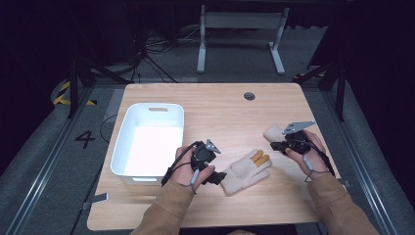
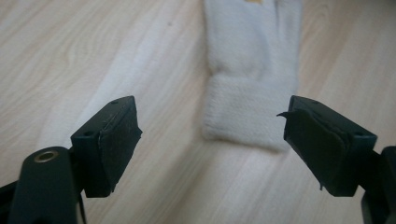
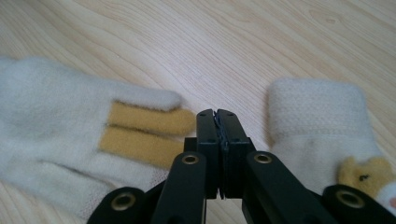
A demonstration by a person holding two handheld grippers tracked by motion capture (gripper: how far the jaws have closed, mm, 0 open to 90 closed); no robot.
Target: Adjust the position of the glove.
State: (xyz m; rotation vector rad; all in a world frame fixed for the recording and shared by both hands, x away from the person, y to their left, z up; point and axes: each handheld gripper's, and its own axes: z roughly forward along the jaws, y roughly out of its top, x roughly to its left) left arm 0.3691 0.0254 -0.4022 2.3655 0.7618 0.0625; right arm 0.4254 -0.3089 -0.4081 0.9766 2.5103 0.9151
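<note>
- Hand-held gripper, left (image 2: 212, 144): its jaws were found spread wide and empty, aimed at the ribbed cuff of a cream glove (image 1: 246, 171) lying flat on the table (image 1: 220, 112); the cuff was seen between the jaws but not yet touched.
- Hand-held gripper, right (image 3: 218, 154): its jaws were found clenched together with nothing between them, held low between that glove's yellow-tipped fingers and a second cream glove (image 3: 317, 128).
- The second glove was noted near the table's right edge, partly covered by the right hand (image 1: 306, 147) in the high view.
- A white bin (image 1: 149, 142) was noted at the left of the table, empty.
- Risk, as judged: a shallow closure on the cuff could take one layer only, and the knit could slip out on lifting.
- Risk, as judged: the clenched right jaws could snag or drag either glove if swept sideways.
</note>
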